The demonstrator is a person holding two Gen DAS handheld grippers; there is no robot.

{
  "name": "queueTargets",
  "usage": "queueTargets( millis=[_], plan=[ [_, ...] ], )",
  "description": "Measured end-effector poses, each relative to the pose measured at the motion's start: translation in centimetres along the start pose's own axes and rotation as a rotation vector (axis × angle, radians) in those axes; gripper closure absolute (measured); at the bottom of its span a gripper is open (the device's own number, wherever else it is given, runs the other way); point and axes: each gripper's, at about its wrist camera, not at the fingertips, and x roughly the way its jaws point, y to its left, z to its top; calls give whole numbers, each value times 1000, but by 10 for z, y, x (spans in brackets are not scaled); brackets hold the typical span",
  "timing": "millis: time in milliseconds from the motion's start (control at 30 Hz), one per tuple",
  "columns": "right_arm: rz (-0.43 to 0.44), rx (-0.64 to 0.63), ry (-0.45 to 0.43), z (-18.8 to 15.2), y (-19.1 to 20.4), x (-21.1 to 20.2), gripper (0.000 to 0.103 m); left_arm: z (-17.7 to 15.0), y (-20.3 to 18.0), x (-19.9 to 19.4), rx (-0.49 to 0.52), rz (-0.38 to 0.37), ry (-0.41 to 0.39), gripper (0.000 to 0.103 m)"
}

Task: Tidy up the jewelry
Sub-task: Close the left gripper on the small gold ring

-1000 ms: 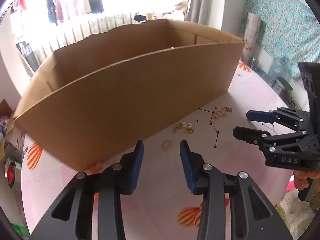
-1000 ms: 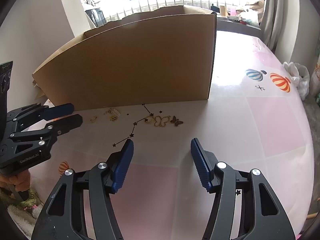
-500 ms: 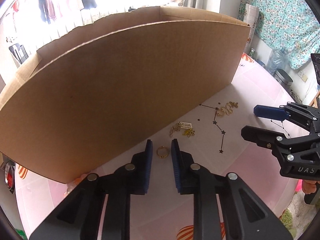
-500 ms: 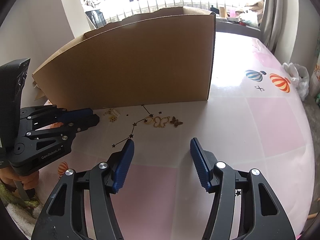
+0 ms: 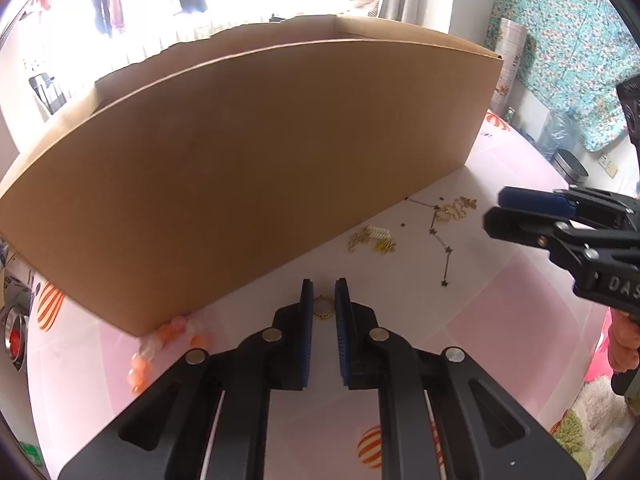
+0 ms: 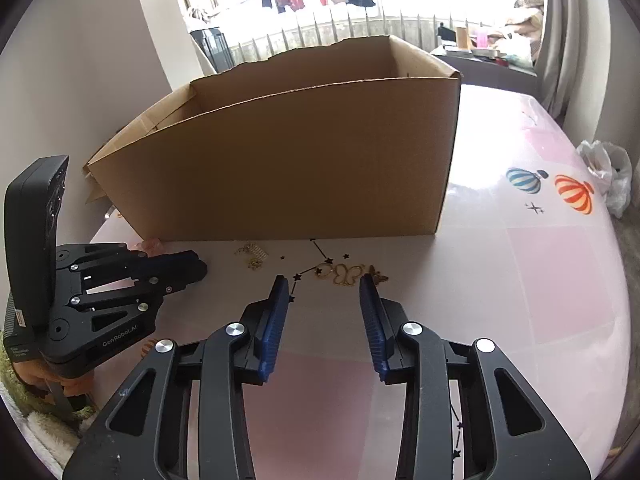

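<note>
A small gold ring [image 5: 322, 308] lies on the pink table between the blue pads of my left gripper [image 5: 324, 286], whose jaws are closing and touch it on both sides. Seen from the right wrist, the left gripper [image 6: 200, 268] points at the foot of the cardboard box [image 5: 260, 160]. My right gripper [image 6: 323, 280] is closing too; gold butterfly pieces [image 6: 348, 274] lie just beyond its tips, untouched. From the left wrist the right gripper [image 5: 496, 210] hovers beside those butterfly pieces [image 5: 456, 210]. A cluster of small gold pieces [image 5: 372, 238] lies between the two grippers.
The open cardboard box [image 6: 300, 160] stands right behind the jewellery. An orange and pink bead string [image 5: 160, 344] lies at its near left corner. A hand [image 5: 622, 344] holds the right gripper. A plastic bag [image 6: 608, 176] sits past the table's right edge.
The left jaws have narrowed from wide apart to either side of the gold ring, and that gripper has come closer to it. The right jaws have also narrowed, nearer the butterfly pieces.
</note>
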Motion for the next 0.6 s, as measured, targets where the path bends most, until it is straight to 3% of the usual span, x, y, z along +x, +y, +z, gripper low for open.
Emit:
queueTargets(
  millis=[167, 600],
  plan=[
    [11, -10, 42, 3, 5, 14, 84, -7, 18, -8, -6, 8, -8, 93],
    [-38, -63, 66, 11, 9, 30, 84, -7, 16, -6, -4, 3, -22, 92]
  ],
)
